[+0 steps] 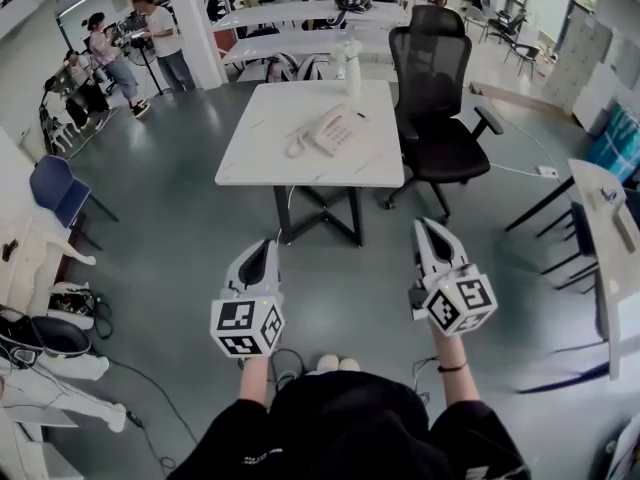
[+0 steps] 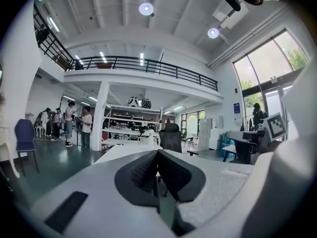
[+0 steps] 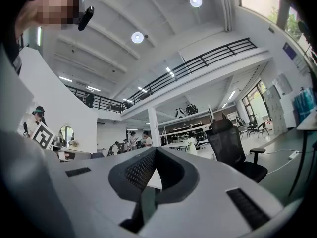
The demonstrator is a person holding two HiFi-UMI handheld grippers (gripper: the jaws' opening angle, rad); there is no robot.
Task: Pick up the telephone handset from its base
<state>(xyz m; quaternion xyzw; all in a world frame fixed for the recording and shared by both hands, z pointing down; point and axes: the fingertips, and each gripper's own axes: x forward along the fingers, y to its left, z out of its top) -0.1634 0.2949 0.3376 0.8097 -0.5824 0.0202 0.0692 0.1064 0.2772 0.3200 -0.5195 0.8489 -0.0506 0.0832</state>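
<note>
nothing is done yet: the handset [image 1: 297, 144] lies on its base [image 1: 335, 128] on the white table [image 1: 260, 158], well beyond the left gripper [image 1: 259, 259] and right gripper [image 1: 432, 238], both closed and empty.

Right gripper [image 3: 156, 150], jaws together and empty, faces a black chair [image 3: 229, 144].

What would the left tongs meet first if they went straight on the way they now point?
Most likely the near edge of the white table; nothing shows in between, though depth is hard to judge.
</note>
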